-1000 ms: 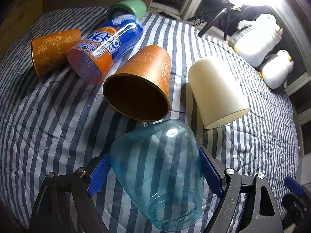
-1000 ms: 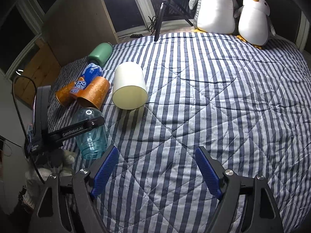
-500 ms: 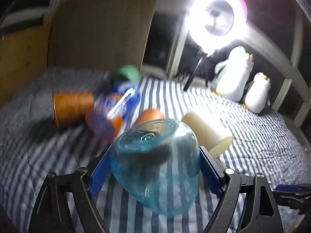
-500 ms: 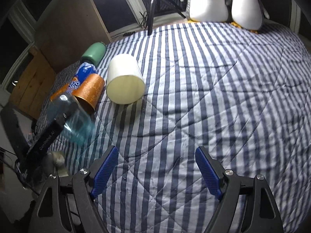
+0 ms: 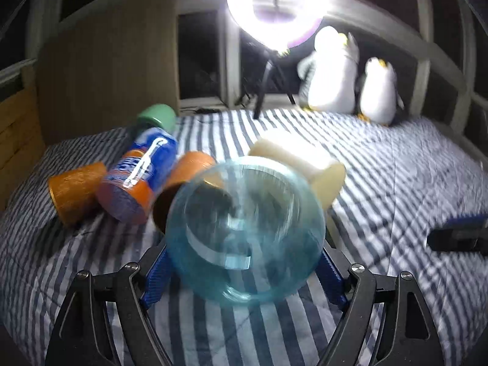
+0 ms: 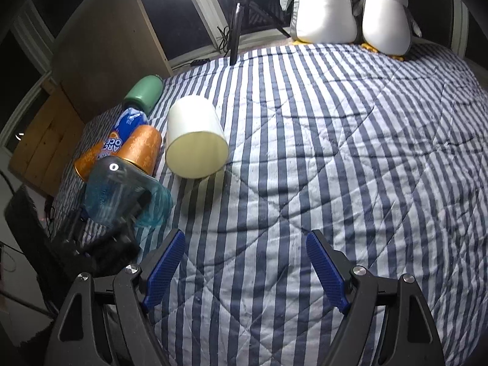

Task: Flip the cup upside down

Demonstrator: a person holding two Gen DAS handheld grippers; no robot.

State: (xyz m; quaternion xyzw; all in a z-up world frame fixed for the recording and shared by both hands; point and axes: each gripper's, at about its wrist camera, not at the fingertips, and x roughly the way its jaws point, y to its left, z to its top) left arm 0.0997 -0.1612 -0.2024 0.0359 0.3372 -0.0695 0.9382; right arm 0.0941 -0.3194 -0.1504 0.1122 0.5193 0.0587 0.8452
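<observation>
My left gripper [image 5: 244, 277] is shut on a clear blue plastic cup [image 5: 244, 228], held above the striped bed with its base turned toward the camera; the view is blurred by motion. In the right wrist view the same cup [image 6: 122, 195] shows at the left, tilted in the left gripper, its mouth facing down and right. My right gripper [image 6: 245, 262] is open and empty over the bedcover [image 6: 335, 152]; its tip shows at the right of the left wrist view [image 5: 457, 235].
Lying on their sides at the left are a cream cup [image 6: 195, 140], two orange cups [image 6: 141, 149] [image 5: 76, 189], a blue-orange printed cup [image 5: 140, 177] and a green bottle [image 6: 143, 91]. Two plush penguins [image 6: 350, 6] and a ring light [image 5: 274, 3] stand at the back.
The left gripper has lifted and rotated the blue cup, from lying mouth toward the camera to base toward the camera. The right gripper has stayed open and shifted slightly forward.
</observation>
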